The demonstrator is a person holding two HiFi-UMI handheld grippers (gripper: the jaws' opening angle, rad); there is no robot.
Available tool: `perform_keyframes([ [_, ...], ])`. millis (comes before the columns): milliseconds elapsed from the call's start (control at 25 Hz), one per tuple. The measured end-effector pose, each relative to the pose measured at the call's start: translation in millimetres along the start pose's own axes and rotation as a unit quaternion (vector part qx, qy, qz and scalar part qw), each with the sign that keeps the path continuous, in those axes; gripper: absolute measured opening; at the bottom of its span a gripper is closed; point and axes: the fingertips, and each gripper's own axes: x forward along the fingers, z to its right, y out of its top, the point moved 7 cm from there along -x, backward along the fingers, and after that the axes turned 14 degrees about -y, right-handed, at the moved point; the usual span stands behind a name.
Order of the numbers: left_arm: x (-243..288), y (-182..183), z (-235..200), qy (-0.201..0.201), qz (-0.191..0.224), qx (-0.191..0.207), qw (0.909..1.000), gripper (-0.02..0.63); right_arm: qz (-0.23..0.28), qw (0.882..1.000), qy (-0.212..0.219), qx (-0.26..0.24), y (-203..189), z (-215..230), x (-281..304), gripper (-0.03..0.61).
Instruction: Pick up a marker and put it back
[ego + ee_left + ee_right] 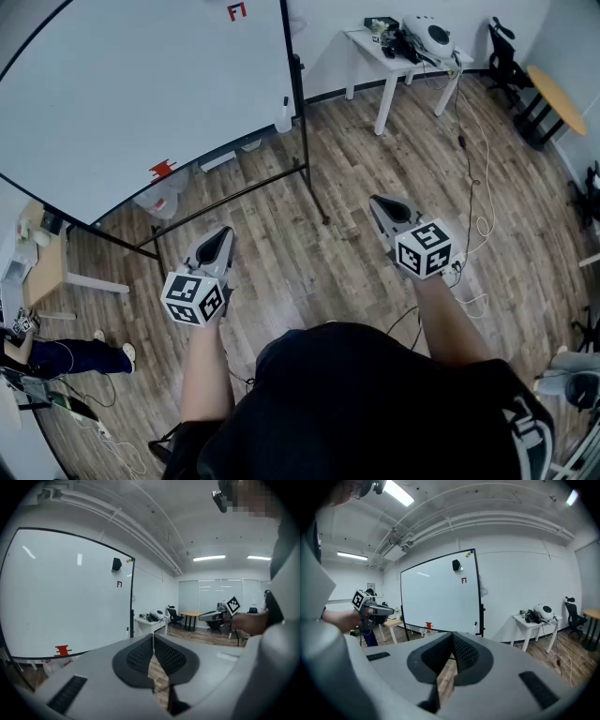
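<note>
Person: black short-sleeved top, white print on right side. Left hand-held gripper, right hand-held gripper: grey wedge bodies, dark ribbed pads, black-and-white square-marker cube on each

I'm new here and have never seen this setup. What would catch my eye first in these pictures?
First, the big whiteboard on its stand, filling the upper left of the head view. Next, the left gripper and right gripper, each carrying a cube of square markers, held out over the wood floor, both shut and empty.
</note>
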Motion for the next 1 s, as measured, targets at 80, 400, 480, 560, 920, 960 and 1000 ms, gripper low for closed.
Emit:
perform_keyframes([
  [80, 5.7, 1.7, 4.9, -0.004, -0.002, 0.001, 1.0000, 0.021, -0.002, 1.000, 0.001, 0.001, -1.8, 5.0, 0.0, -0.005],
  [400, 12.0, 0.1, 6.8, -0.002, -0.012, -0.005, 0.9999, 0.020, 0.001, 1.000, 0.008, 0.004, -3.9, 11.9, 8.3, -0.005],
  [480, 13.5, 0.5, 3.8, -0.001, -0.013, -0.006, 0.9999, 0.020, 0.001, 1.000, 0.009, 0.005, -2.6, 12.9, 12.7, -0.005],
  [560, 16.3, -0.6, 0.8, -0.002, -0.015, -0.008, 0.9999, 0.020, 0.000, 1.000, 0.009, 0.006, -2.8, 14.8, 16.8, -0.005],
  [920, 38.4, -0.1, -19.5, -0.018, -0.010, -0.021, 0.9996, 0.020, -0.012, 1.000, 0.000, 0.005, -1.2, 26.6, 38.6, -0.005],
  [960, 41.3, -1.6, -22.0, -0.021, -0.010, -0.023, 0.9995, 0.020, -0.014, 1.000, 0.000, 0.005, -2.2, 27.3, 42.3, -0.005],
  [1000, 44.3, -3.7, -24.2, -0.022, -0.012, -0.023, 0.9994, 0.020, -0.016, 1.000, 0.000, 0.004, -3.5, 27.8, 46.0, -0.005],
])
